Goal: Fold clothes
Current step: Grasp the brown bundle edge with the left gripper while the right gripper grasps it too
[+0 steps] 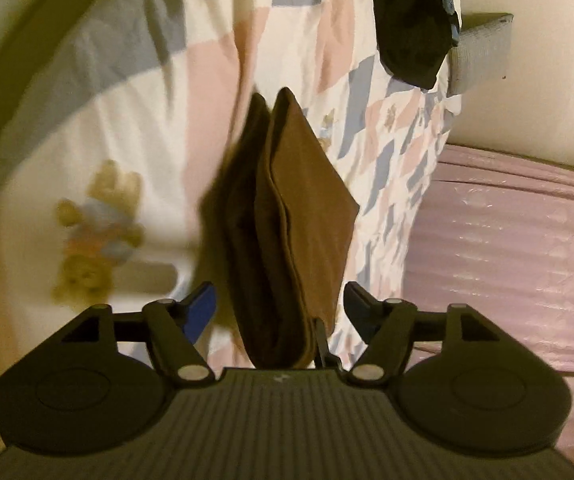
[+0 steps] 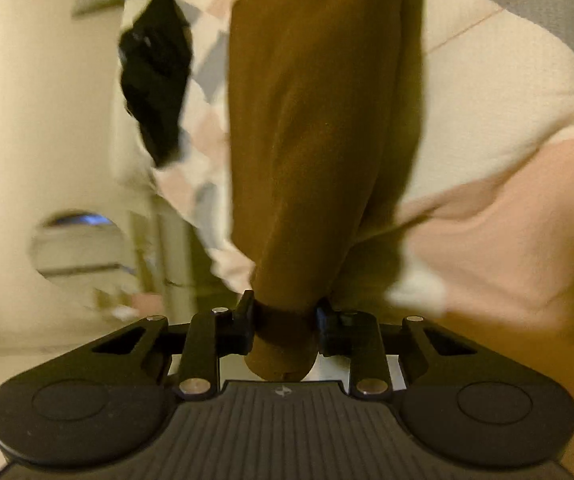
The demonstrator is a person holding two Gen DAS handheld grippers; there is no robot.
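A brown folded garment (image 1: 287, 216) stands edge-on in the left wrist view, with several layers showing. It runs between the jaws of my left gripper (image 1: 281, 308), which is open; both blue-tipped fingers (image 1: 201, 308) stand clear of the cloth on either side. In the right wrist view the same brown garment (image 2: 311, 120) stretches away from the camera. My right gripper (image 2: 285, 320) is shut on its bunched near end, with the black fingers (image 2: 247, 320) pressing into the fabric from both sides.
Under the garment lies a patchwork quilt (image 1: 135, 128) in cream, pink and grey with teddy-bear prints. A black garment (image 1: 411, 28) rests on the quilt farther off and also shows as a black garment (image 2: 155, 80) at upper left. A lilac ribbed cover (image 1: 507, 248) lies right.
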